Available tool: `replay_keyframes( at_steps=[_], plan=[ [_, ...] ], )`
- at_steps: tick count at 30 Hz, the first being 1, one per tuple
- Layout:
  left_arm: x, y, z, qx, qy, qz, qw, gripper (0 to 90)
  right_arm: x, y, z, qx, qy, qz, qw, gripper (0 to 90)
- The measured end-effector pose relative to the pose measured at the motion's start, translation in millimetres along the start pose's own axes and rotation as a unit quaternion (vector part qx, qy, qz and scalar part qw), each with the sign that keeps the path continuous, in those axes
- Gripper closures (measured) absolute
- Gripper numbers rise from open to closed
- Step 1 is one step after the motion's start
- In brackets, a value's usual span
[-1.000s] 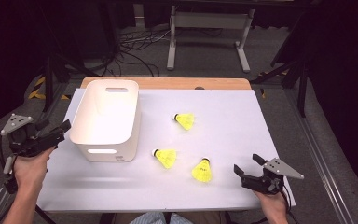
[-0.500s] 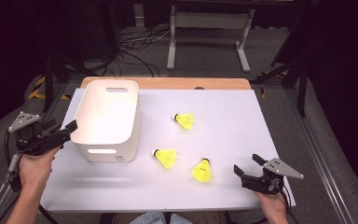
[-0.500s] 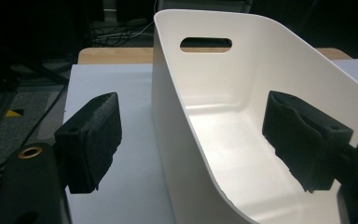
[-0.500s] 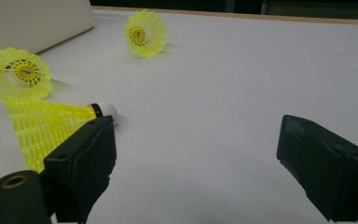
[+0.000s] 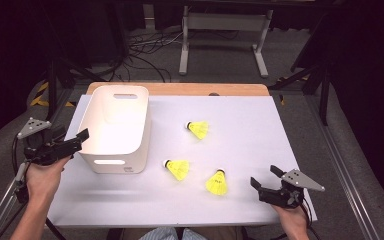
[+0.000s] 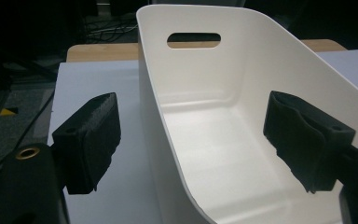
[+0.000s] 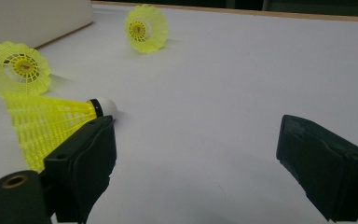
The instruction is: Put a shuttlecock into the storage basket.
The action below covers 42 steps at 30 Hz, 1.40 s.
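With all three shuttlecocks point(image 5: 198, 129) loose mid-tabletop and the bin point(image 5: 115, 127) empty, nothing is done: our left gripper point(image 6: 191, 140) gapes astride its near-left rim, our right gripper point(image 5: 269, 180) wide, empty.

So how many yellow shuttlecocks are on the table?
3: one mid-table, one beside the white bin's near corner, one nearest the right gripper. The bin looks empty.

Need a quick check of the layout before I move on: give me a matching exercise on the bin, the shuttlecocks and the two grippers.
1 white bin
2 far shuttlecock
3 nearest shuttlecock
4 left gripper

a jaws open, astride the bin's wall
b lies just left of the right gripper
c empty, at the table's left
d lies closest to the table's far edge

Pairs: 1-c, 2-d, 3-b, 4-a
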<state>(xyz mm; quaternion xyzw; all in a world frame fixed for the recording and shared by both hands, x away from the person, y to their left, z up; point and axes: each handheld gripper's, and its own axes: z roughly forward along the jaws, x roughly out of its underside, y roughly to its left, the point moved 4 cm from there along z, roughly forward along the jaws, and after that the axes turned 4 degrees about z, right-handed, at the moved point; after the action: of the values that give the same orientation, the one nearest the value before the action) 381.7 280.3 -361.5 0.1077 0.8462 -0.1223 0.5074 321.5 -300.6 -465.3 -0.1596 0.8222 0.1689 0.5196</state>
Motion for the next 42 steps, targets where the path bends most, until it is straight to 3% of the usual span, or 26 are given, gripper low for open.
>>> replay_keyframes(
  at_steps=[7,42],
  plan=[
    [-3.0,-10.6,2.8,0.007,0.002,0.013,0.9999,20.2,0.0,-0.1,0.0,0.0,0.001,-0.001,1.0,12.4],
    [-13.4,-46.0,14.3,0.053,0.021,0.016,0.9982,22.5,0.0,0.3,-0.1,-0.002,0.001,-0.001,1.0,12.4]
  ],
)
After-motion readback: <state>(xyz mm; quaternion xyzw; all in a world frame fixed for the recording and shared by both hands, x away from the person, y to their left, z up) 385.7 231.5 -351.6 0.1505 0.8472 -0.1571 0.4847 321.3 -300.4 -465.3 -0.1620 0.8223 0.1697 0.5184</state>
